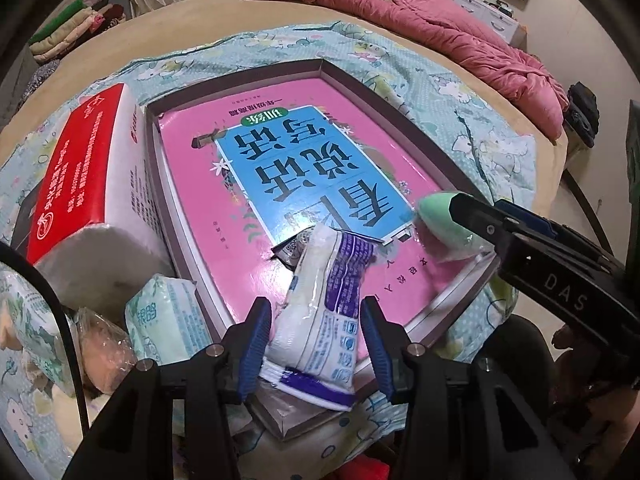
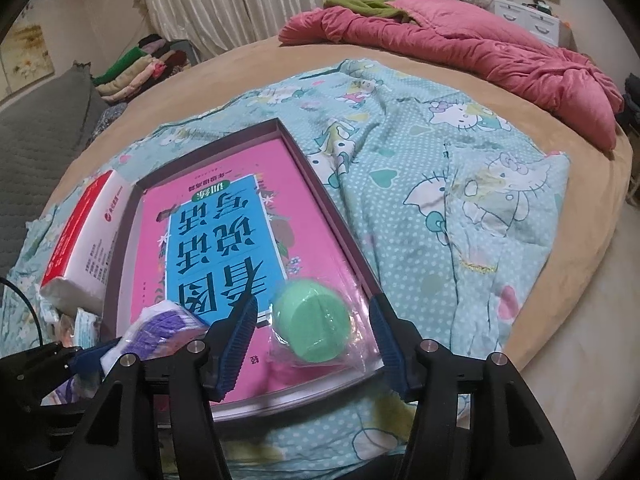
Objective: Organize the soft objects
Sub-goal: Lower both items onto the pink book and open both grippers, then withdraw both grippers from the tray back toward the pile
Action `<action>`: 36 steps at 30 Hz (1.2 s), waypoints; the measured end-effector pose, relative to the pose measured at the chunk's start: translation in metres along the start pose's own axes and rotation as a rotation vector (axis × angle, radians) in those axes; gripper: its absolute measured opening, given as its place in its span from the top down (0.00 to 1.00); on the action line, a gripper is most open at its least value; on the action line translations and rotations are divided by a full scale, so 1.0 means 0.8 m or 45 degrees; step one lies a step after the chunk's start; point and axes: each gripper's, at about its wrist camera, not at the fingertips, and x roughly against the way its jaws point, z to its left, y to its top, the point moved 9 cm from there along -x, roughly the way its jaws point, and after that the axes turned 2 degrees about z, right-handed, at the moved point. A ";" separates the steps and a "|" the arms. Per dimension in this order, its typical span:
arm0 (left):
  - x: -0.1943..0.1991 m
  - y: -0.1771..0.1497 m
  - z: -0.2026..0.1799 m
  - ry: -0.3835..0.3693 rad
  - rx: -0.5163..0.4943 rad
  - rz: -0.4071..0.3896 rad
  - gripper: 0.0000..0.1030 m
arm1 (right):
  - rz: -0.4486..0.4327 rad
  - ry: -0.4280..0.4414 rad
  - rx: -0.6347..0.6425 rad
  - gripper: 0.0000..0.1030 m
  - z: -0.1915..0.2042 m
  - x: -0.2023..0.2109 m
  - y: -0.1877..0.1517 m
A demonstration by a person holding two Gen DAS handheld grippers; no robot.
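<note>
Room light was dim, bluish; glare showed on pink book (image 1: 224, 216); fisheye bent edges, corners black; slight softness.

- A white and purple soft packet (image 1: 320, 312) lies tilted over the near edge of a shallow grey tray (image 1: 236, 76), its far end resting on the pink book (image 1: 224, 208) inside.
- A mint-green sponge (image 2: 312, 320), rounded and sealed in clear wrap, sits on the book's near right corner.
- A red and white tissue pack (image 1: 88, 184) lies just left of the tray.
- A small pale-green tissue packet (image 1: 168, 320) leans beside it.
</note>
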 end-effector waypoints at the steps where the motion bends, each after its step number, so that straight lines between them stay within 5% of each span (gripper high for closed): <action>1: 0.001 0.000 0.000 -0.001 0.000 0.000 0.52 | -0.007 0.002 -0.003 0.42 0.000 0.001 0.001; 21: 0.075 0.009 0.013 0.003 0.042 -0.146 0.31 | -0.162 0.030 -0.023 0.28 0.008 0.041 0.022; 36: 0.132 0.004 0.059 0.085 0.115 -0.242 0.24 | -0.173 0.062 0.117 0.27 0.067 0.075 0.026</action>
